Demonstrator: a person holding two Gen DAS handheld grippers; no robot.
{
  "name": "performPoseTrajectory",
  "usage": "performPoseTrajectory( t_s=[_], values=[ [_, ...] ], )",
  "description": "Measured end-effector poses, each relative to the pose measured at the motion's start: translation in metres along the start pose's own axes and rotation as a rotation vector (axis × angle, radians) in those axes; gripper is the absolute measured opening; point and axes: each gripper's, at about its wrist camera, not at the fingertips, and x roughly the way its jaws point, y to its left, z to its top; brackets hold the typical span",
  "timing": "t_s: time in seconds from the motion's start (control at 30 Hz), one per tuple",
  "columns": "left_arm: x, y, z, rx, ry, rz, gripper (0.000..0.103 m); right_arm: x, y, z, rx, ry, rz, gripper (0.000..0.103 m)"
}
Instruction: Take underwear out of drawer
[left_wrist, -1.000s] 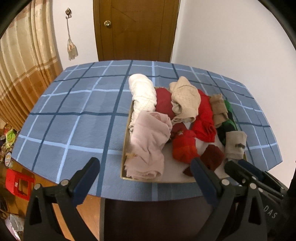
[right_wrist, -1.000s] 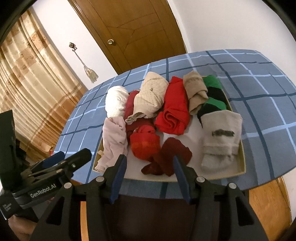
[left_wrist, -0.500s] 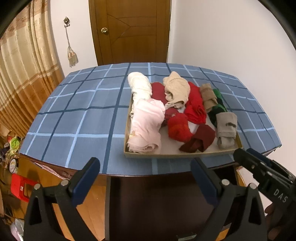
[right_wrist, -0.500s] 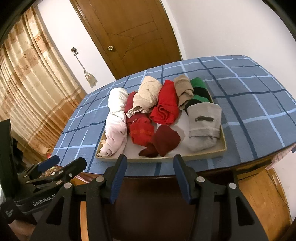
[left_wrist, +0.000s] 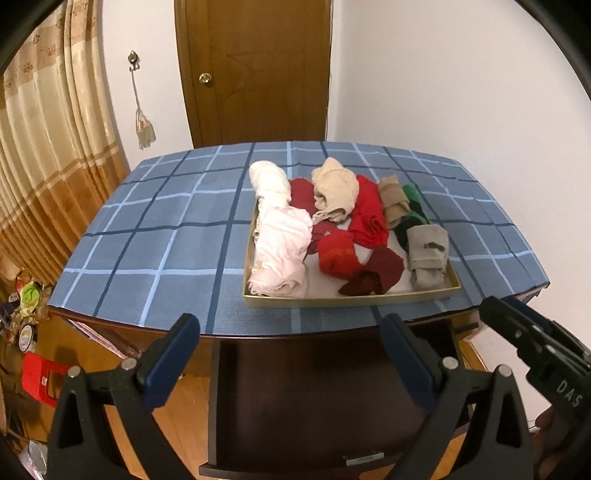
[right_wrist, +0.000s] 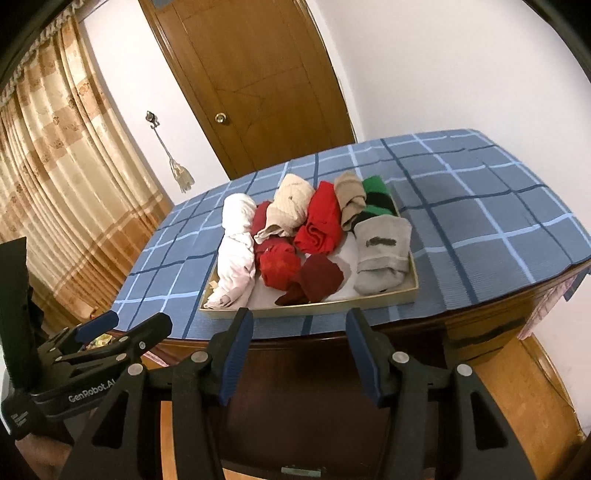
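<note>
Underwear lay rolled in a shallow tray on the counter, near its front-right edge. Drawer below front edge stood pulled out, dark inside. Left gripper and right gripper both off the counter, jaws spread, nothing betw. them.

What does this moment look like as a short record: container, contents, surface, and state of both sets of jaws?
container: shallow tray near the table's front edge
contents: rolled underwear, including pink roll, grey roll, dark red roll
surface: blue plaid tablecloth
left gripper: jaws open, nothing between them
right gripper: jaws open, nothing between them
below table: dark drawer, pulled out
</note>
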Motion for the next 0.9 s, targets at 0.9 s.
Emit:
performPoseTrajectory(
  t_s=[0.9],
  values=[
    [-0.035, -0.004, -0.004, -0.004, -0.083, 0.032, 0.100, -0.045, 0.006, 0.001, -0.034, -0.091, -0.008, 0.055]
  ],
)
